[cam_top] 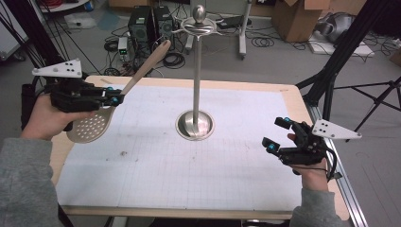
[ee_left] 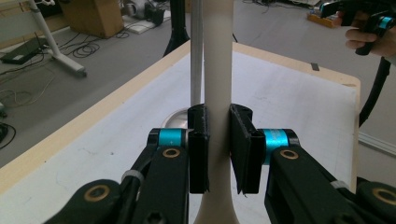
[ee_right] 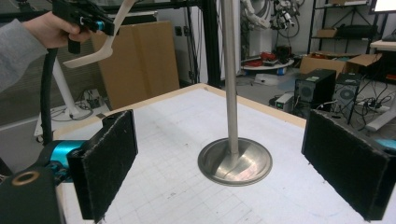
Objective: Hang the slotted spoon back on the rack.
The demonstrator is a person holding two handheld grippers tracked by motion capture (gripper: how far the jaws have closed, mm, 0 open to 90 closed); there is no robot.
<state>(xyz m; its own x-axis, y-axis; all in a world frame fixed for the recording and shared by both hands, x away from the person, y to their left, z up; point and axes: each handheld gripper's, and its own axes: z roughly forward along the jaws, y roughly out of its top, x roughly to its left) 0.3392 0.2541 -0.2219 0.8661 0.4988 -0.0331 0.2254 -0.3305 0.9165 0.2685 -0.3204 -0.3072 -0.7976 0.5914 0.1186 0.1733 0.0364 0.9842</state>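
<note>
While the high view shows the left gripper (cam_top: pixel 115 98) clamped on the slotted spoon (cam_top: pixel 90 126), its perforated bowl sits partly behind the hand, handle slanting up and away. Along those jaws, both spoon ends are cut off. The right gripper (ee_right: pixel 224 163) stands open, empty.

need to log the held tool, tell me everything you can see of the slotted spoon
The slotted spoon is a beige, plastic-looking skimmer with a round, perforated head and a long handle widening at its tip. The left claw is shut on the handle near the head, holding it clear above the table's left edge, head low and handle rising toward the metal stand.
</note>
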